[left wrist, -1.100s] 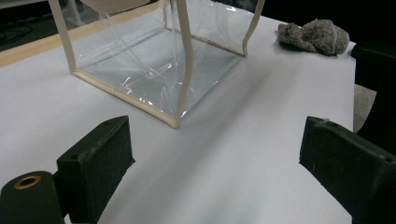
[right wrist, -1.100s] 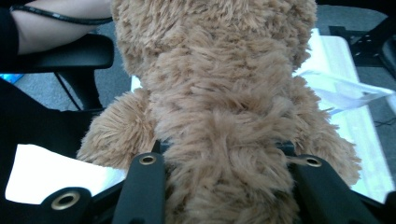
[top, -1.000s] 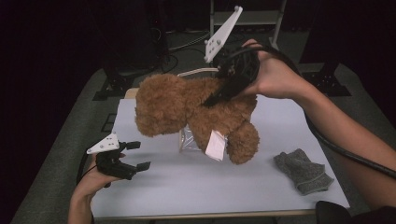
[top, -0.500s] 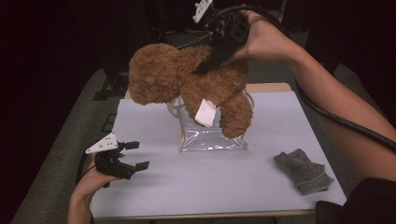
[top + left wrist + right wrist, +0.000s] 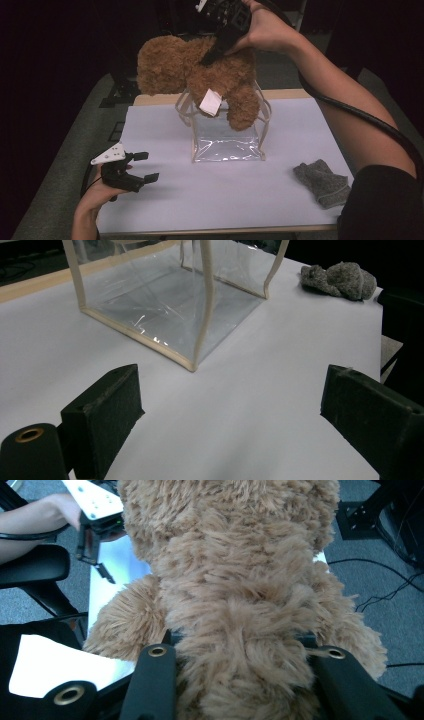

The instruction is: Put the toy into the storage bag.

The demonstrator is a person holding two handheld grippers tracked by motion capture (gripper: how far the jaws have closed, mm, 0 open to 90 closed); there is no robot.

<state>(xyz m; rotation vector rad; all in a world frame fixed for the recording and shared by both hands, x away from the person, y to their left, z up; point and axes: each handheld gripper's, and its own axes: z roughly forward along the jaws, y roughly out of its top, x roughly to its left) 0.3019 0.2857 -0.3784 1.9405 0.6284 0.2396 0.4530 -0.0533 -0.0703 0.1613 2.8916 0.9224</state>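
Brown teddy bear (image 5: 195, 70) in the right gripper's (image 5: 212, 55) jaws, above the clear bag (image 5: 227, 142).

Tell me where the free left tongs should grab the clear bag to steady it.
Take the near upright beige handle strap of the clear bag, coming in level from the left tongs side. It stands stiff and narrow, while the film walls are slack and slippery.

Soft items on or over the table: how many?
2. The brown teddy bear hangs above the clear bag, clamped in the right gripper. The grey cloth lies on the table's right side, near the front. The bag looks empty.
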